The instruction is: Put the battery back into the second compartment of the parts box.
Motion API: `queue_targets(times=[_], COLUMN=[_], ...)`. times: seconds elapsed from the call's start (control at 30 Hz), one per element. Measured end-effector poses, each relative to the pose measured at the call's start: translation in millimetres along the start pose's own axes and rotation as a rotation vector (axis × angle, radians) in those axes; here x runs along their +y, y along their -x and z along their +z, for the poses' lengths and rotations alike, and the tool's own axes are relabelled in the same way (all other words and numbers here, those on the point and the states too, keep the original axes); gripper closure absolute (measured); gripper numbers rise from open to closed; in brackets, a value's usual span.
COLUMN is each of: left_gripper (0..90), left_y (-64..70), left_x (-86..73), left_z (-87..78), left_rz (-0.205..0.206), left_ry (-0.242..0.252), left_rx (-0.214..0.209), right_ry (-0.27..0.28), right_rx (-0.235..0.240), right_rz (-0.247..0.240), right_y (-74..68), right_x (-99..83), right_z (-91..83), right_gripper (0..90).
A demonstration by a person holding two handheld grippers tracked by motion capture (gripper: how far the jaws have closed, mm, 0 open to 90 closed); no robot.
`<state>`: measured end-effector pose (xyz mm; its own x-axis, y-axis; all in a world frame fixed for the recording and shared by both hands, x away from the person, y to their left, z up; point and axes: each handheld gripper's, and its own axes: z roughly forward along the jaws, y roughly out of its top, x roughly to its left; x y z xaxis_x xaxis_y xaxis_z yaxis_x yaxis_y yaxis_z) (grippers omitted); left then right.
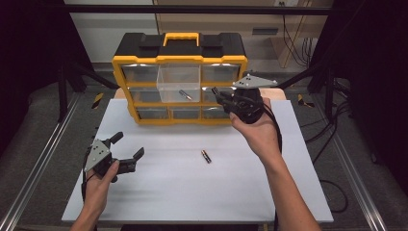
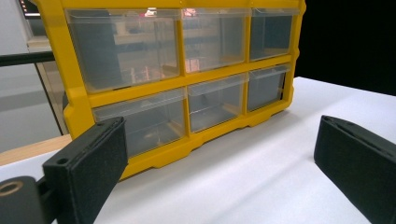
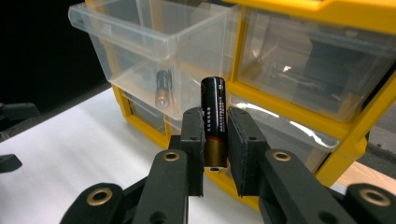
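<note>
1. The right gripper [image 3: 215, 140] clamps a battery [image 3: 213, 116] upright between its jaws, just beside the pulled-out drawer [image 1: 179, 83] of the yellow organizer [image 1: 179, 60] at the desk's far edge.
2. A second battery [image 1: 185, 95] lies inside that drawer.
3. A third battery [image 1: 206, 156] lies mid-desk.
4. The left gripper [image 1: 129, 146] hovers spread wide, holding nothing, near the desk's [image 1: 192, 192] left edge.

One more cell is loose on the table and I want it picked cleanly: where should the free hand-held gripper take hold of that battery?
Probably across the middle of the battery, coming straight down. It lies flat on the white table, so jaws closing across its round sides should keep it from rolling. The left hand-held gripper is open and free.
</note>
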<state>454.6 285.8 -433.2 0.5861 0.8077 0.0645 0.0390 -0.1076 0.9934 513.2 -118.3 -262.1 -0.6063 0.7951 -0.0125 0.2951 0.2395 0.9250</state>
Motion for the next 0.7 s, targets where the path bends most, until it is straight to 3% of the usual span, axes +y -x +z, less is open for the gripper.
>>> queue_targets(times=[0.7], left_gripper=[2.4], left_y=[0.0], left_x=[0.1], left_z=[-0.3], left_rz=[-0.001], left_ry=[0.000], left_rx=[-0.001], right_ry=[0.046], right_rx=[0.010], right_rz=[-0.011], right_y=[-2.0], right_x=[23.5], right_z=[-6.3], right_gripper=[77.3])
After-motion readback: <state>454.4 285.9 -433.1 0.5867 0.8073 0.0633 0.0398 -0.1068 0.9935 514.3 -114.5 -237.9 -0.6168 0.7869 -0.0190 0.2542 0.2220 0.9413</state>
